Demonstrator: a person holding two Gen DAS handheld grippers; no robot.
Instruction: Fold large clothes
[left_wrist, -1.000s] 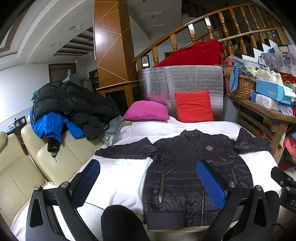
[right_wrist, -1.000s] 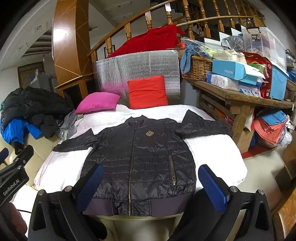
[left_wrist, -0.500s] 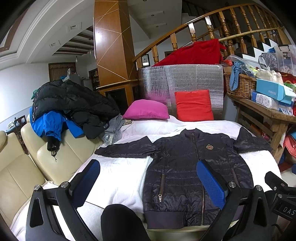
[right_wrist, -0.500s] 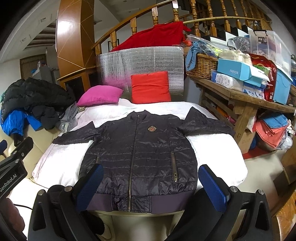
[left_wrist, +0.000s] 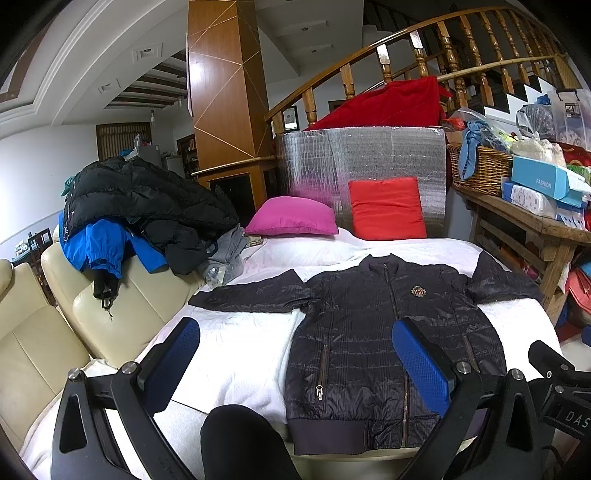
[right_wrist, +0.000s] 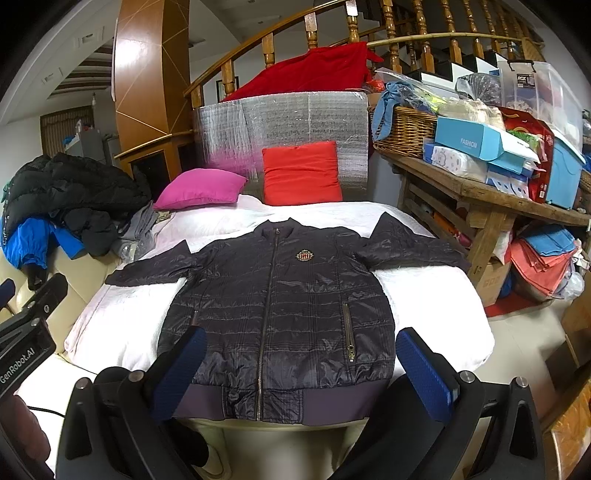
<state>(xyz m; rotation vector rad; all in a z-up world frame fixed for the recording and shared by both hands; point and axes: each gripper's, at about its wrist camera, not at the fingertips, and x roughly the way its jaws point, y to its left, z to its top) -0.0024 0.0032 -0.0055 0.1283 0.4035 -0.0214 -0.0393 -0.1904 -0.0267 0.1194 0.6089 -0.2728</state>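
Holding: nothing in either tool; both hang in the air on my side of the bed.
Left tool (left_wrist: 295, 363): its blue-padded fingers (left_wrist: 173, 354) are spread wide, and between them I see white cover and the near left part of the jacket.
Right tool (right_wrist: 301, 369): also spread wide, its blue pads framing the jacket's hem and lower front, not touching it.
Jacket (right_wrist: 280, 295): dark, quilted, lying flat and face up on the bed, zip closed, collar toward the cushions, hem toward me at the near edge.
Sleeves: both stretched out sideways; the right one reaches the bed's edge by the wooden desk.
Badge (right_wrist: 304, 255): small gold crest on the chest, just right of the zip in my right view.
Bed (right_wrist: 436, 295): white cover, bare on both sides of the jacket.
Cushions: a pink cushion (left_wrist: 291, 220) and a red cushion (left_wrist: 386, 208) at the far end, side by side.
Sofa (left_wrist: 110, 295): cream, left of the bed, with a pile of black and blue coats (left_wrist: 129, 206) on its back.
Wooden desk (right_wrist: 480, 192): right of the bed, crowded with a wicker basket and boxes.
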